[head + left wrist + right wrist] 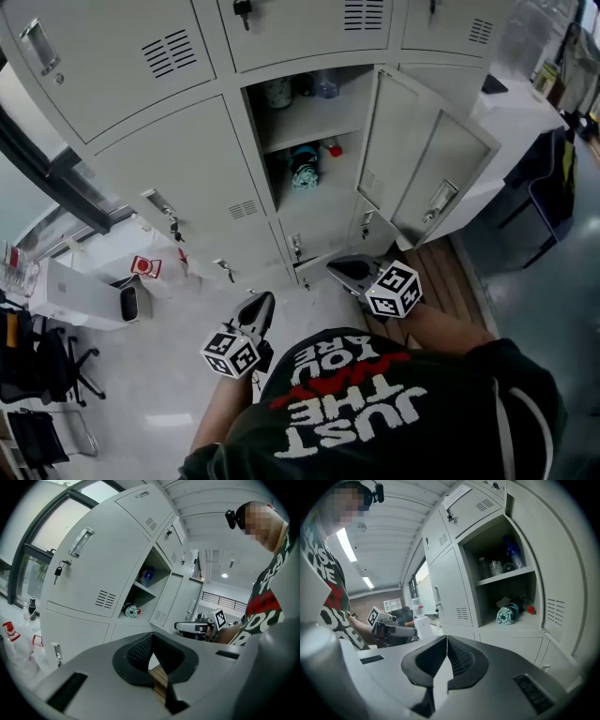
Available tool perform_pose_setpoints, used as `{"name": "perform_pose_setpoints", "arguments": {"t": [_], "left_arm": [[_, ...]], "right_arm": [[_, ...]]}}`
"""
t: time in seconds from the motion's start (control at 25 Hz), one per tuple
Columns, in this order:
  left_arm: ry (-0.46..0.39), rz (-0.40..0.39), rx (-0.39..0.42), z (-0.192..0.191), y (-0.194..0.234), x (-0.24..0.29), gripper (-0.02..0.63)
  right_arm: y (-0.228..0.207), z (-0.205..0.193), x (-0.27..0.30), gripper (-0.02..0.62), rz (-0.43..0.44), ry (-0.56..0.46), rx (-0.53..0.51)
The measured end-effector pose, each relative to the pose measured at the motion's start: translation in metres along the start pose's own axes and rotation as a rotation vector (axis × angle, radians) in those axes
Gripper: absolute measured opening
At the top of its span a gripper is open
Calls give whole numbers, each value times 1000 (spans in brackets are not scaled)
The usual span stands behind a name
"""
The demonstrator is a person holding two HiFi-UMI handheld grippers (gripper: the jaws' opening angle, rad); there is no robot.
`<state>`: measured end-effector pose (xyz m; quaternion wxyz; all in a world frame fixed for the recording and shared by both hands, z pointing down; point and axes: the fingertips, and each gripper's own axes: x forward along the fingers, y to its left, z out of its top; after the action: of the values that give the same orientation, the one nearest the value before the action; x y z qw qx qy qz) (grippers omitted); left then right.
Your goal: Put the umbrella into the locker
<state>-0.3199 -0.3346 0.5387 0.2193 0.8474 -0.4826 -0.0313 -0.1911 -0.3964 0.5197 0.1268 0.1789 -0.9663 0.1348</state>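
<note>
Umbrella: the folded teal fabric umbrella (305, 169) lies on the lower shelf of the open compartment, with a small red object (334, 148) just beside it.
Locker: a pale grey metal locker bank (178, 178). Its open door (398, 141) is swung out to the right, and clear bottles (325, 84) stand on the upper shelf.
Left tool: the left tool (263, 302) has its jaws closed together with nothing between them. It is held low before the lockers, well apart from the umbrella.
Right tool: the right tool (336, 269) has its jaws pressed together and is empty. It sits below the open compartment.
Person: wears a dark shirt with white and red lettering (375, 403) and faces the lockers.
</note>
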Motion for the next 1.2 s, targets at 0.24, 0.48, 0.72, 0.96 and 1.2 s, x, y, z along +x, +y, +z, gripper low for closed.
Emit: {"name": "perform_pose_setpoints", "arguments": {"t": [0.24,0.48,0.72,0.96,1.2], "left_arm": [[23,5,-12,-9,7,4,8],[24,12,-7,-10,6,7,8],[31,21,-24,-13,6,8,9],[27,29,-25,-12,7,7,8],[31,27,-24,-13,6,9,8]], "right_arm": [[-2,-10,4,34,-7,14,29],[-7,-13,4,34,-2,28,29],[-9,-16,5,34,5,45,26],[-9,-16,5,34,10,48,15],[-11,-16,4,34,12,51,8]]}}
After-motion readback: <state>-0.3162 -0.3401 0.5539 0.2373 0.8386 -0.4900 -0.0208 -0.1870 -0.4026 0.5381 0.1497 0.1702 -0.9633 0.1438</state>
